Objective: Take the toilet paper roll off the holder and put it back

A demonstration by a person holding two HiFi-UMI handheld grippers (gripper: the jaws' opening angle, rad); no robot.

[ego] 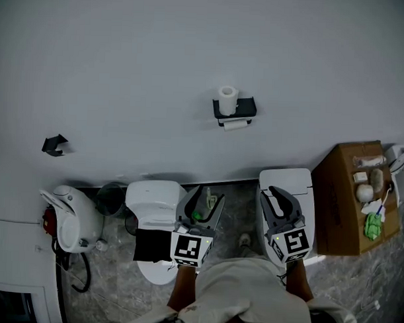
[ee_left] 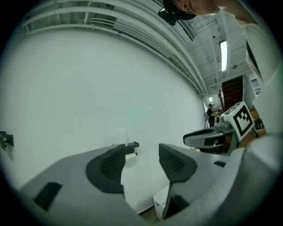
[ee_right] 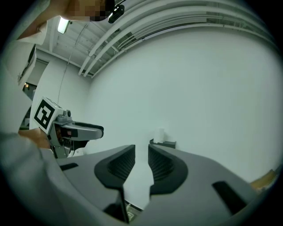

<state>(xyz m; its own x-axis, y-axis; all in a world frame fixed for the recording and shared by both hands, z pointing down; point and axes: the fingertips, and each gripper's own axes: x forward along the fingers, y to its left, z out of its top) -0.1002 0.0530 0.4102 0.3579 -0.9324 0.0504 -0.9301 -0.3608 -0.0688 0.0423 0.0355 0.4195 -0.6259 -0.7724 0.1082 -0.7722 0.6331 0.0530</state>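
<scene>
Plain white wall [ego: 126, 69] fills most of the head view. Two white toilets stand at its foot, one to the left [ego: 151, 195], one to the right [ego: 287, 180], and an open cardboard box [ego: 340, 195] of odds and ends sits further right. Both tools are held level over the toilets and aimed at the wall. Left tool [ee_left: 141, 162]: jaws narrowly parted, only bare wall showing in the gap. Right tool [ee_right: 141, 160]: jaws drawn almost together with a thin slit left, nothing in it. The black holder [ego: 243, 107] is fixed on the wall, well apart from both tools. One toilet paper roll [ego: 227, 97] stands upright on its top ledge and a second roll [ego: 235, 125] hangs beneath. Judged step: the approach, with the take-off not yet begun, as neither roll is touched. The next move likely calls for closing the distance to the wall. One tool then needs opening wide enough to span a roll, squared to the roll's sides, before it is drawn clear of the holder. Which roll is meant cannot be told from here.
</scene>
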